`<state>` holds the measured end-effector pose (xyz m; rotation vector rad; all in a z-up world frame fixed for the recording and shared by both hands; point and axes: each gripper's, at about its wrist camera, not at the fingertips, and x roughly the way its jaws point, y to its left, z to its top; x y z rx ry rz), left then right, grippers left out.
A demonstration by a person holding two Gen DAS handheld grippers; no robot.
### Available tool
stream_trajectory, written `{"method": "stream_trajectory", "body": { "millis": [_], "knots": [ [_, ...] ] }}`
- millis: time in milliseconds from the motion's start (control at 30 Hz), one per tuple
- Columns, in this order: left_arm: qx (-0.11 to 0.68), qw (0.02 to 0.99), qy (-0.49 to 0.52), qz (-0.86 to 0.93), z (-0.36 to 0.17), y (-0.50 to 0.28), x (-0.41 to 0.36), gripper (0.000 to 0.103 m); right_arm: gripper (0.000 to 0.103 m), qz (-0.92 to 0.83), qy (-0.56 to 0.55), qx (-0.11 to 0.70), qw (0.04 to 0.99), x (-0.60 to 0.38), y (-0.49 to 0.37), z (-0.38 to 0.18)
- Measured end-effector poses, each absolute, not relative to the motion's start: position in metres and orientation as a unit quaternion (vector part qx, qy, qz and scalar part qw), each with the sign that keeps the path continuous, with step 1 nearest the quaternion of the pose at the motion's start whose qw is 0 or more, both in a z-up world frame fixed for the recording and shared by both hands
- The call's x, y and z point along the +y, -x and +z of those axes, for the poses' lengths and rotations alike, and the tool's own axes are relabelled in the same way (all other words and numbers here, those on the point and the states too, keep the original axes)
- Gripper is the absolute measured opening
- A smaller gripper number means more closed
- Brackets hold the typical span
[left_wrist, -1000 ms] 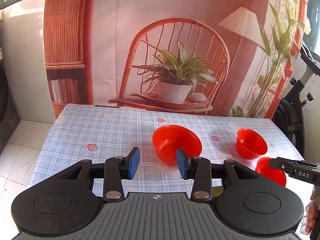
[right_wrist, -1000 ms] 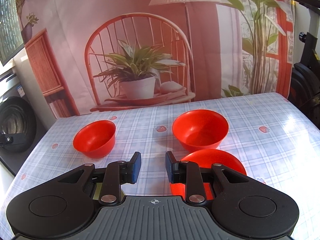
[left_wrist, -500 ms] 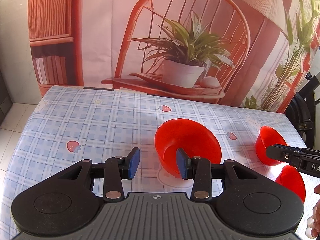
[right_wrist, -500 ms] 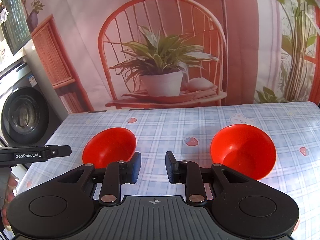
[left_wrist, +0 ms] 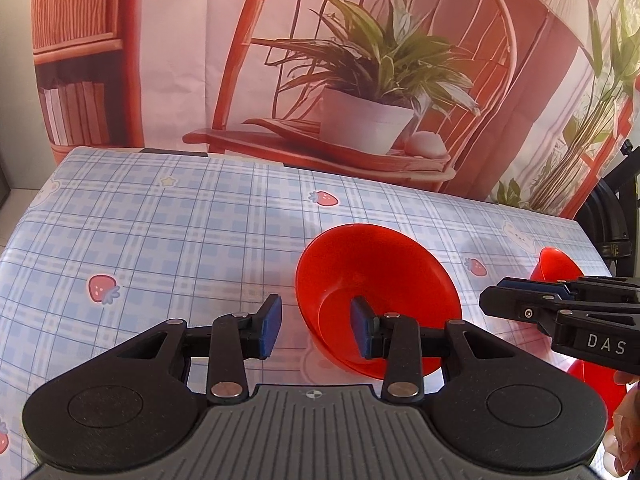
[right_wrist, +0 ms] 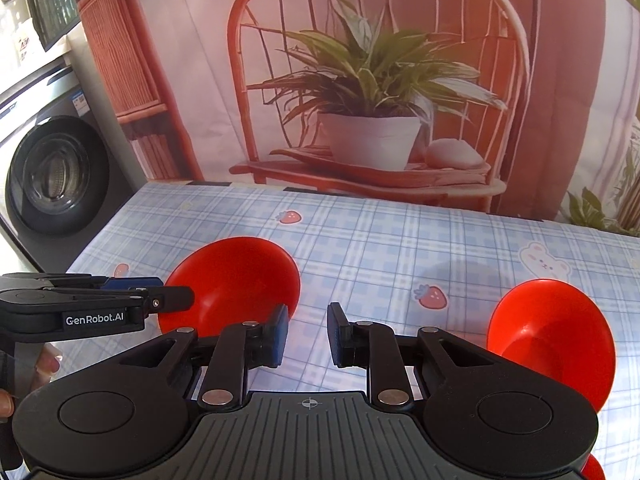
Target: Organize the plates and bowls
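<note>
Left tongs (left_wrist: 316, 326), jaws apart and now advanced to straddle the near rim of the large glossy red plastic bowl (left_wrist: 384, 280) on the blue-checked table (left_wrist: 180, 232), while the right tongs (right_wrist: 307, 335), likewise apart and empty, have swung leftward: grasp imminent.

open left tool (left_wrist: 316, 330) beside red bowl (left_wrist: 384, 276)

Three bowls (left_wrist: 378, 292) lie apart on the tablecloth (left_wrist: 180, 224).

Both grippers have advanced toward the bowls (left_wrist: 376, 296).
</note>
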<state>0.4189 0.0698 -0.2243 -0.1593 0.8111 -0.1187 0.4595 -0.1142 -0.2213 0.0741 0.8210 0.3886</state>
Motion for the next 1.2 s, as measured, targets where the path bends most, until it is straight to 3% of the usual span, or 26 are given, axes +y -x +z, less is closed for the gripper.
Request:
{"method": "stream_trajectory", "body": {
  "millis": [267,367,467,767,1200],
  "knots": [
    [0.409,0.908,0.071,-0.058,-0.236,-0.425,0.069,0.018,0.019,0.195,-0.08,0.43,0.878,-0.106,-0.478,-0.24],
    [0.407,0.908,0.075,-0.061,-0.237,-0.424,0.069,0.017,0.019,0.197,-0.079,0.44,0.873,-0.101,-0.481,-0.244],
    [0.404,0.909,0.078,-0.06,-0.237,-0.423,0.07,0.015,0.011,0.196,-0.082,0.449,0.868,-0.097,-0.484,-0.246],
    [0.399,0.912,0.073,-0.062,-0.231,-0.409,0.07,0.014,0.01,0.193,-0.076,0.45,0.869,-0.095,-0.473,-0.24],
    [0.372,0.922,0.062,-0.081,-0.18,-0.366,0.051,0.014,0.009,0.182,-0.094,0.409,0.889,-0.122,-0.426,-0.194]
  ]
}}
